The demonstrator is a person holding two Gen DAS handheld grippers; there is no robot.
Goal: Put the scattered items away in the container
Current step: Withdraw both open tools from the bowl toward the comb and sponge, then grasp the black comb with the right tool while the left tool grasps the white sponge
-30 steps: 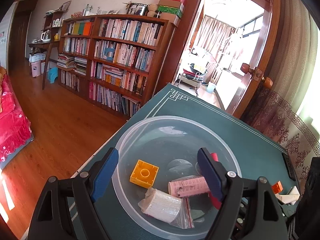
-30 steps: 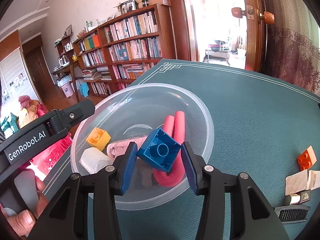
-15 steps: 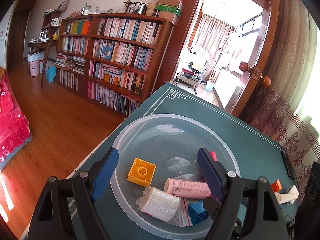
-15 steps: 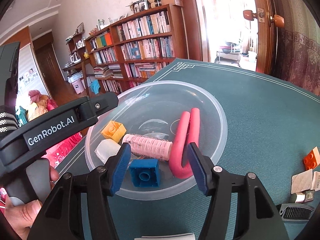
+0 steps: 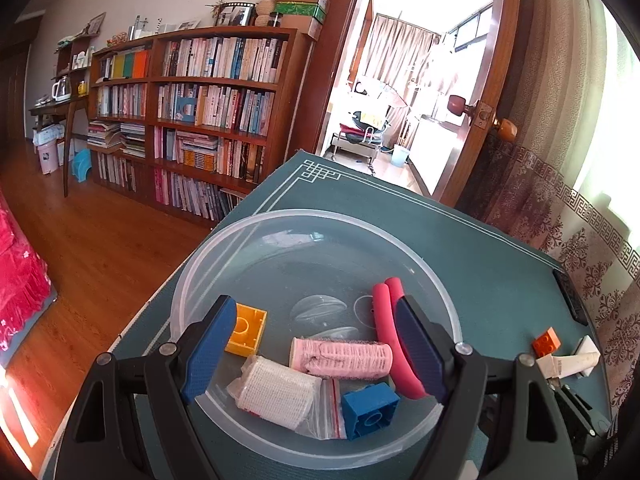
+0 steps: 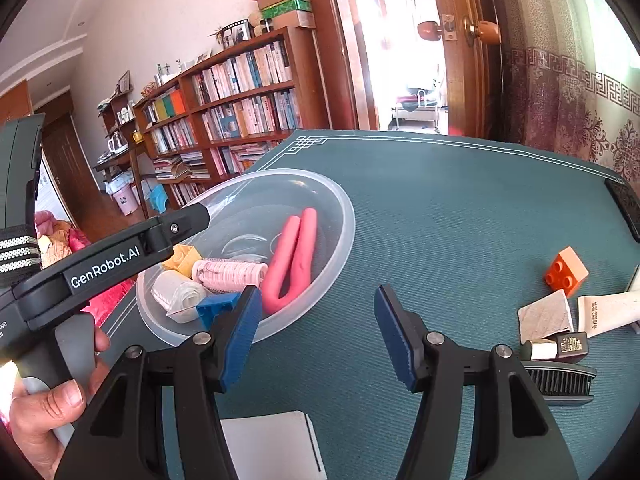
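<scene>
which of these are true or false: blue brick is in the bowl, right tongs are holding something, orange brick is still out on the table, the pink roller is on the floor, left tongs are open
1. The blue brick lies in the clear bowl. True.
2. The right tongs grip an item. False: their jaws stand apart with nothing between them, over the green table.
3. The orange brick lies on the table outside the bowl. True.
4. The pink roller lies on the floor. False: it lies in the bowl, beside the bent pink tube.
5. The left tongs are open. True: they are over the bowl, gripping nothing.
</scene>
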